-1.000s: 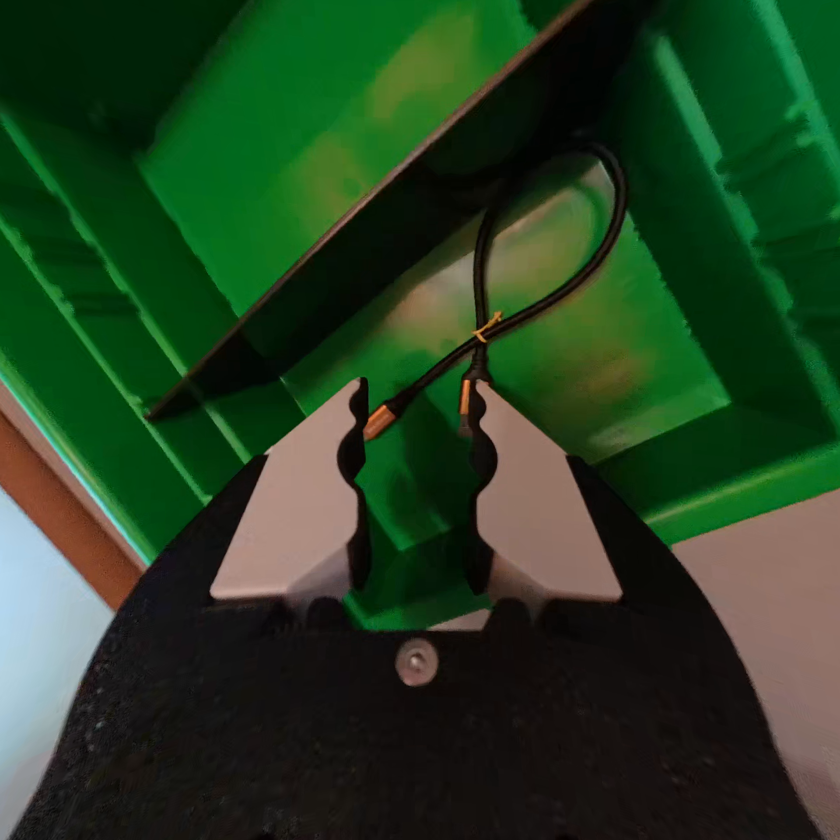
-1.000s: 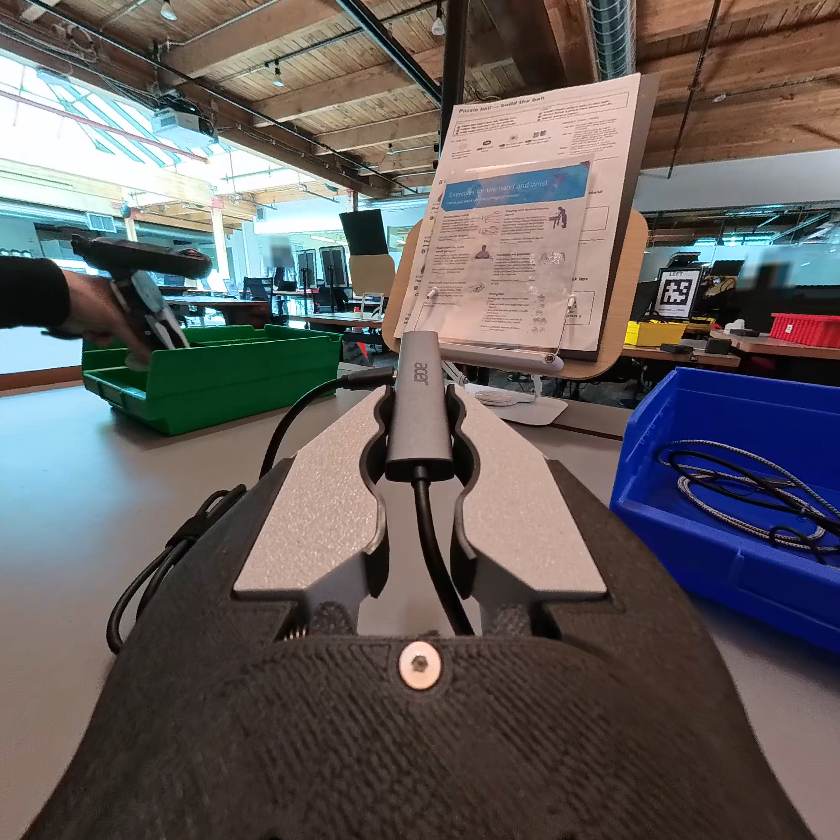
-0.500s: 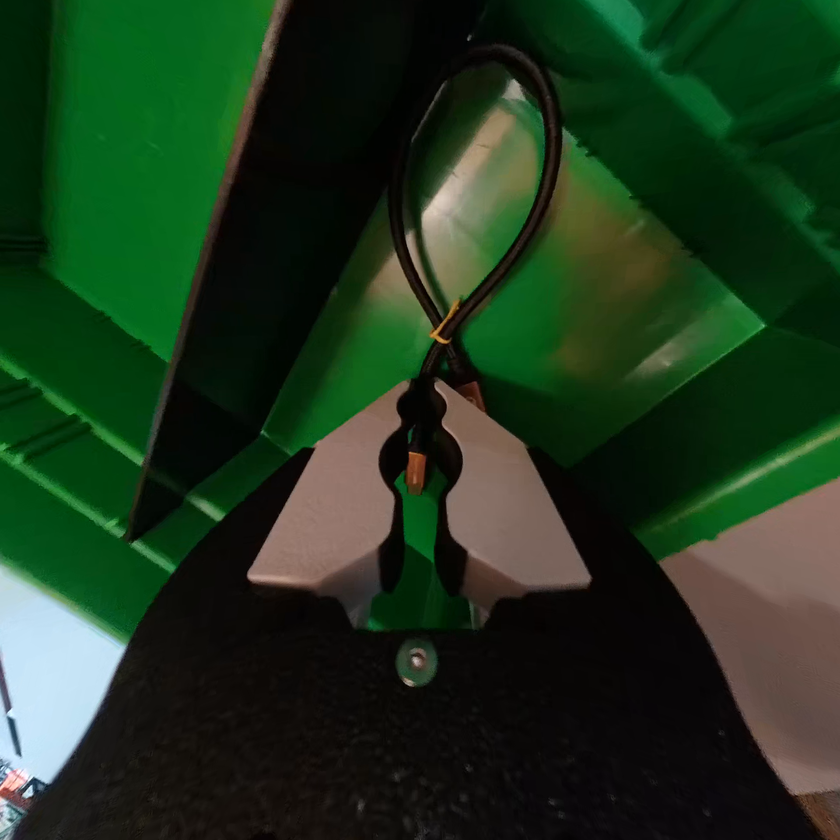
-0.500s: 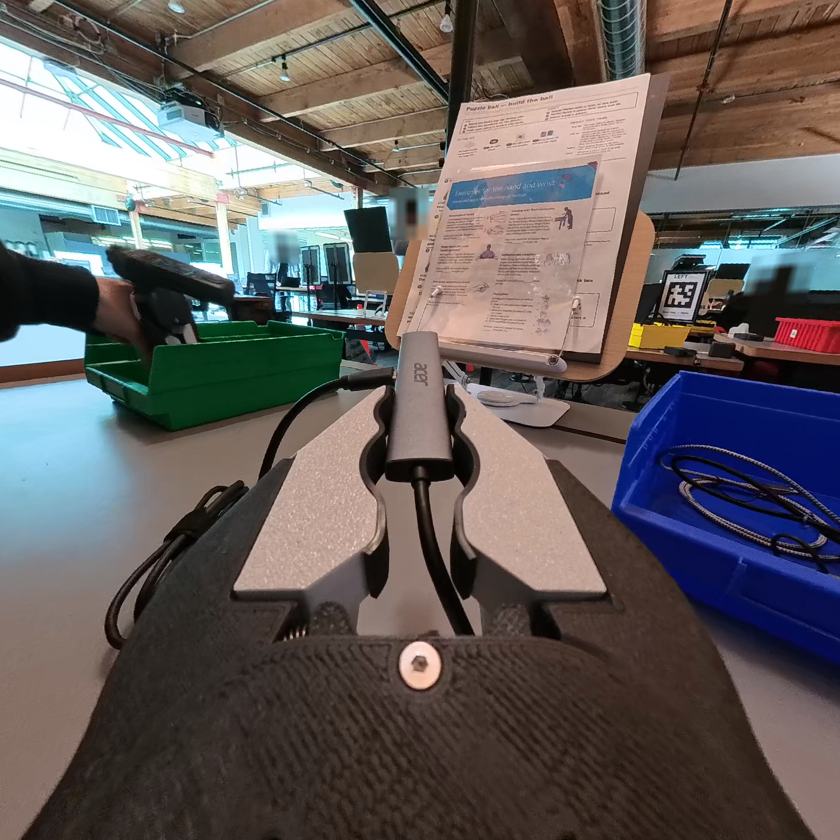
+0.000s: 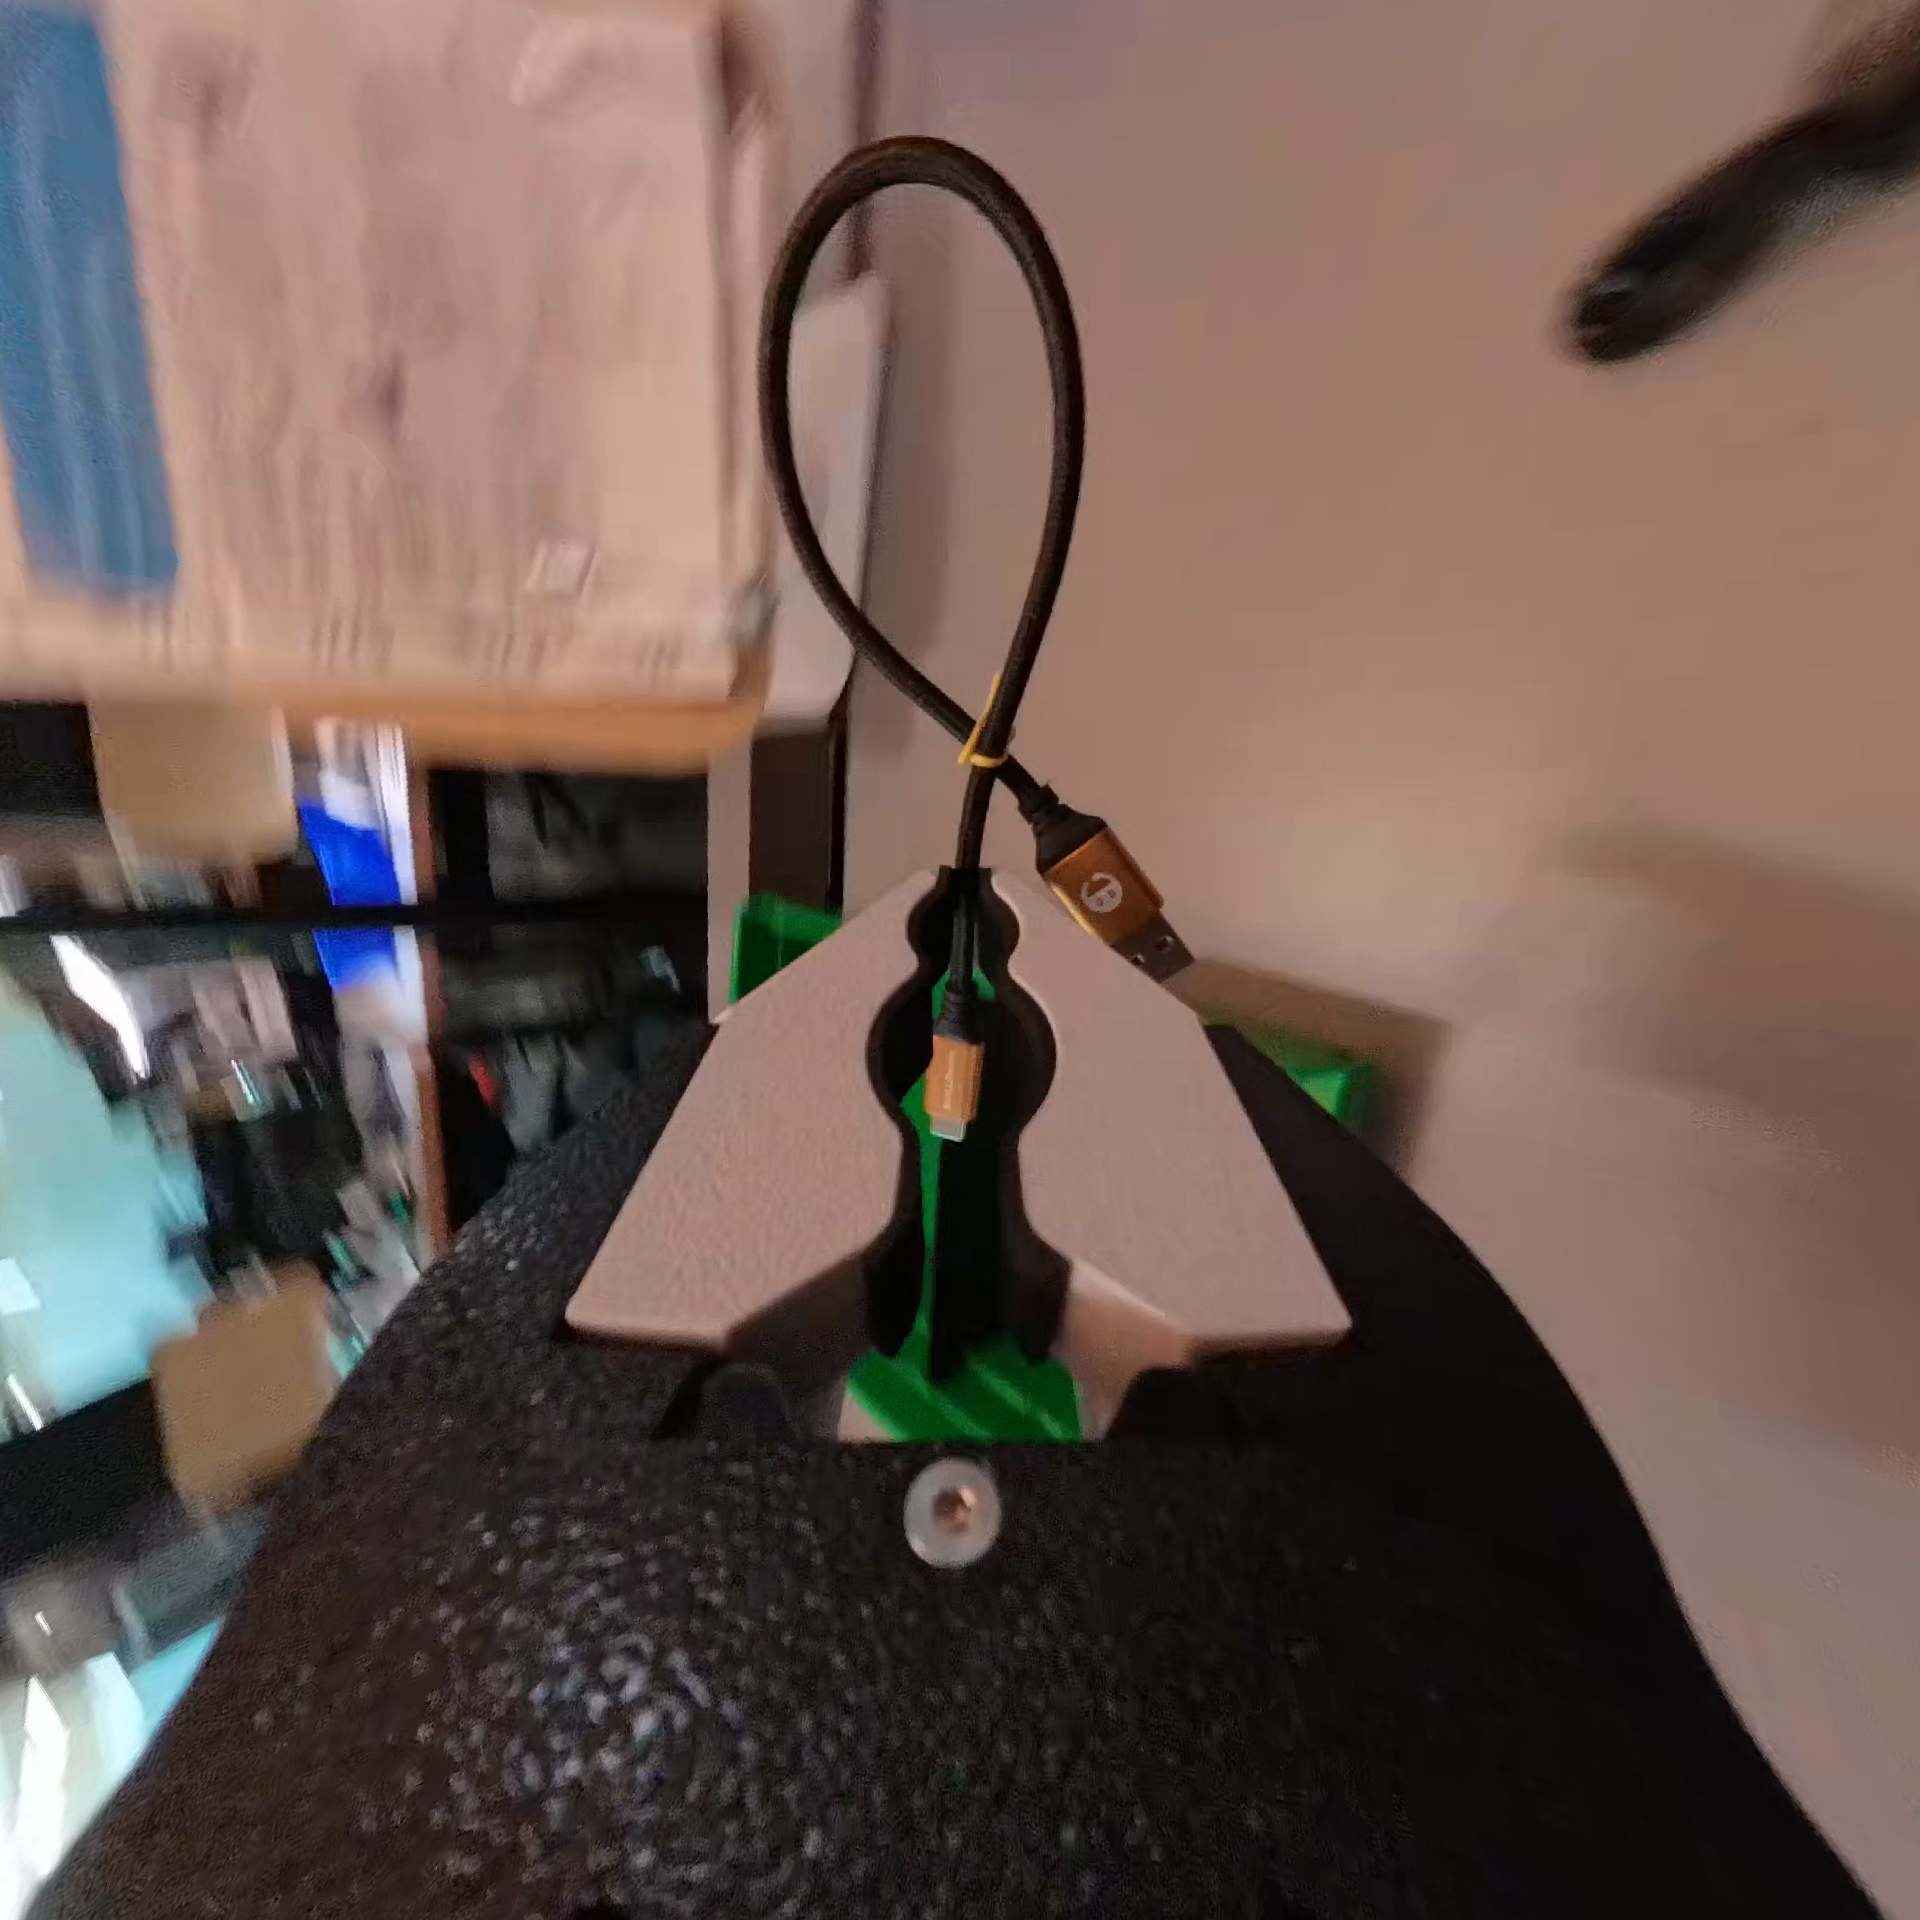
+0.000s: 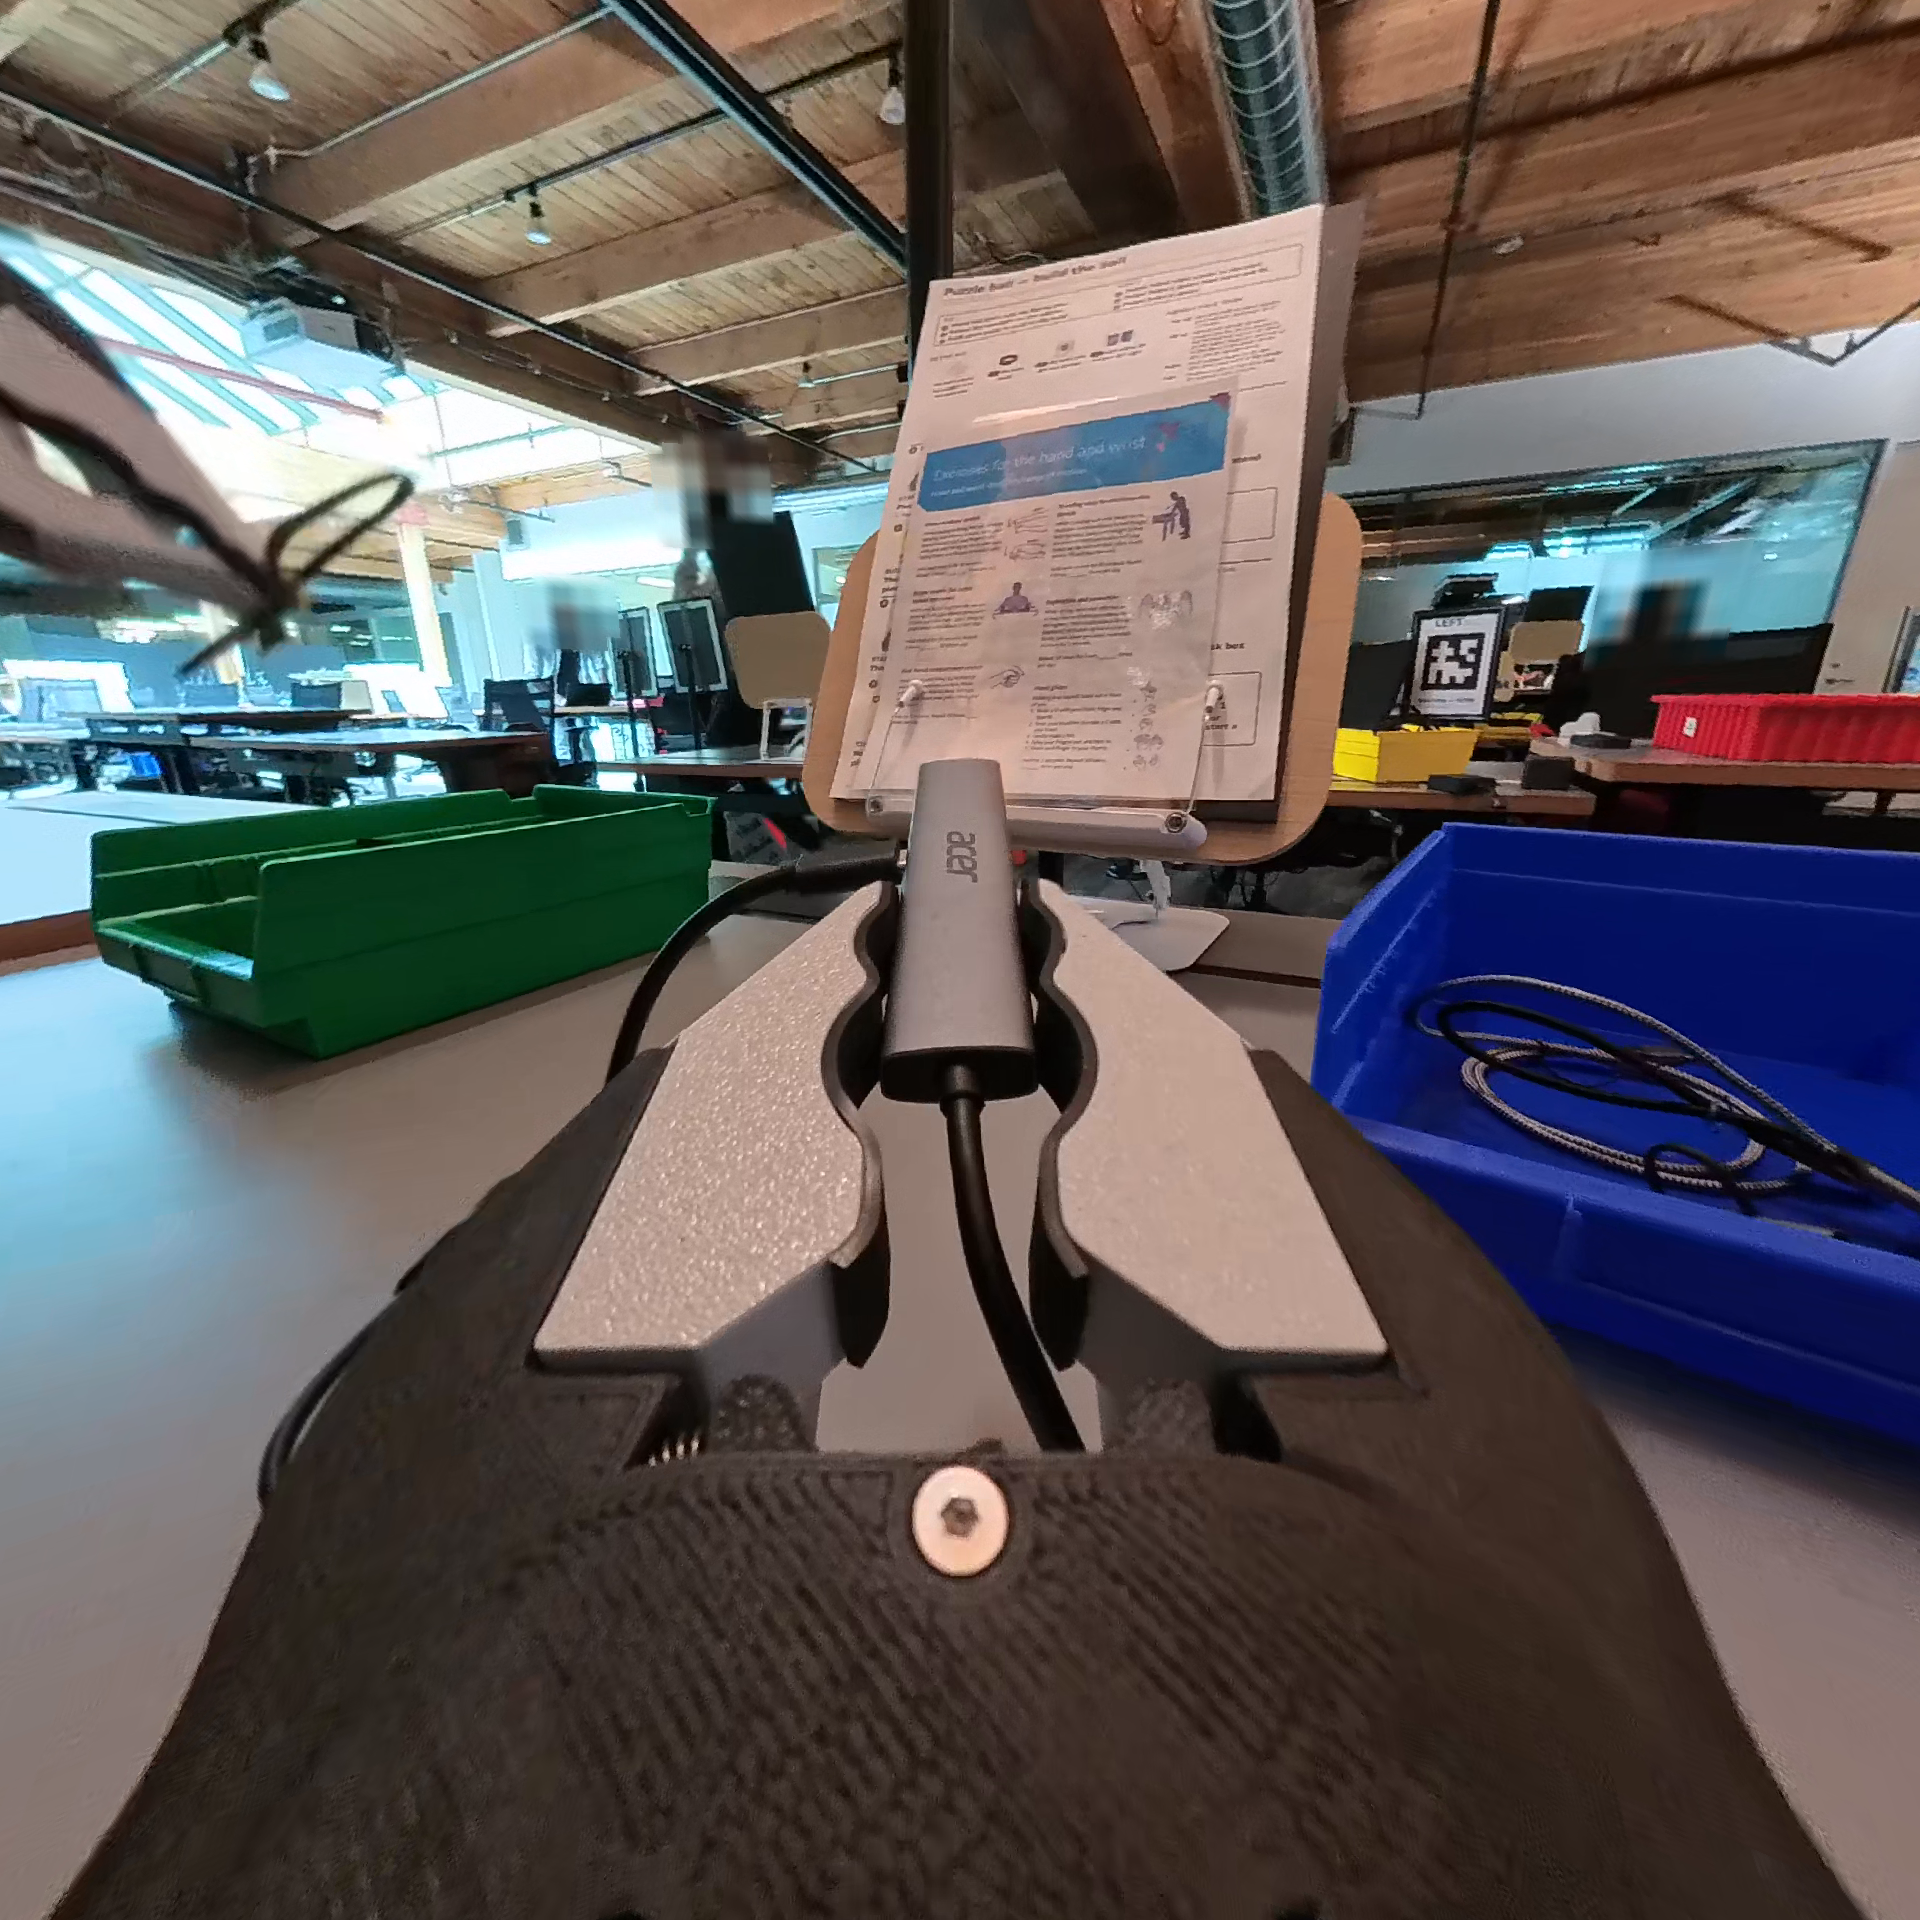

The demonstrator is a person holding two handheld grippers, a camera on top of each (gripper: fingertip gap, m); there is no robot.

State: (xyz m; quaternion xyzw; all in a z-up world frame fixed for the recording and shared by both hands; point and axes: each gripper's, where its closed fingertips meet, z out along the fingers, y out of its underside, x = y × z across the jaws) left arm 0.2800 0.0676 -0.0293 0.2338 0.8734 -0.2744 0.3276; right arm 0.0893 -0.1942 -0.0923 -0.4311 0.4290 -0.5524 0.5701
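My left gripper point(image 5: 961, 883) is shut on a short black braided cable point(image 5: 1044, 343) with gold plugs. It grips the cable just above the small gold plug point(image 5: 951, 1091); the loop stands up beyond the tips and the larger gold USB plug point(image 5: 1117, 909) hangs to the right. The gripper is lifted in the air, blurred. It also shows at the far left of the right wrist view point(image 6: 260, 592), blurred, with the cable loop. My right gripper point(image 6: 958, 894) is shut on a grey USB hub point(image 6: 956, 935), held just above the grey table point(image 6: 208, 1195); the hub's black lead point(image 6: 997, 1278) runs back between the fingers.
A green bin point(image 6: 416, 904) stands on the table at left; its edge shows under my left gripper point(image 5: 1309, 1070). A blue bin point(image 6: 1621, 1247) with several cables point(image 6: 1621, 1091) is at right. A wooden document stand point(image 6: 1081, 623) with printed sheets stands behind the hub. There is about 35 cm between the tips of the two grippers.
My left gripper closed on the cable inside the green bin, then lifted it out and swung up and away. My right gripper and the hub stayed in place.
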